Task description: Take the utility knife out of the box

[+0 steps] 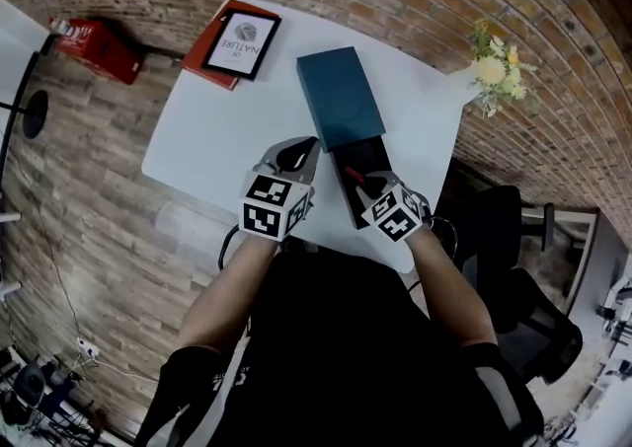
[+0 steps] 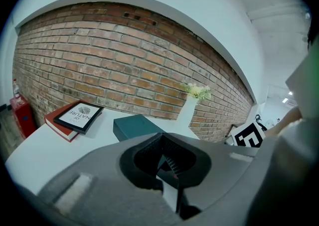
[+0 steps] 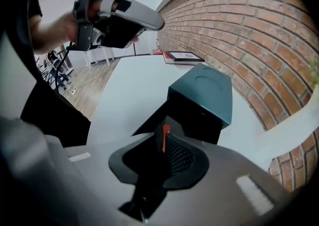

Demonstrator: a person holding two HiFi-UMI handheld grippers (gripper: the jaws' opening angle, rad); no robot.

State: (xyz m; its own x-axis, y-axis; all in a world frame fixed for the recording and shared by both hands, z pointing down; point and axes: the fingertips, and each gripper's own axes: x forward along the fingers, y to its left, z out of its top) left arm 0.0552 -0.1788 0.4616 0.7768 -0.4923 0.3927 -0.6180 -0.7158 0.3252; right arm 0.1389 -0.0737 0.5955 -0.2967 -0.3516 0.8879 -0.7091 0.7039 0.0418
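Knife (image 3: 164, 137) looks light, stiff, slick, wanting a mid-body grip; right gripper (image 1: 371, 185) jaws slightly apart at its red end, left gripper (image 2: 167, 160) closed on nothing.

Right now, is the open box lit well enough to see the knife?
Head view: box interior near black, only the red of the knife shows; right gripper view: same shadow, wall bowed by the lens; left gripper view: jaws mostly block it.

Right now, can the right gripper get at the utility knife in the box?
Probably yes: the teal lid is slid back, the black tray lies open, and the right gripper hangs over the utility knife with nothing between, jaws slightly apart.
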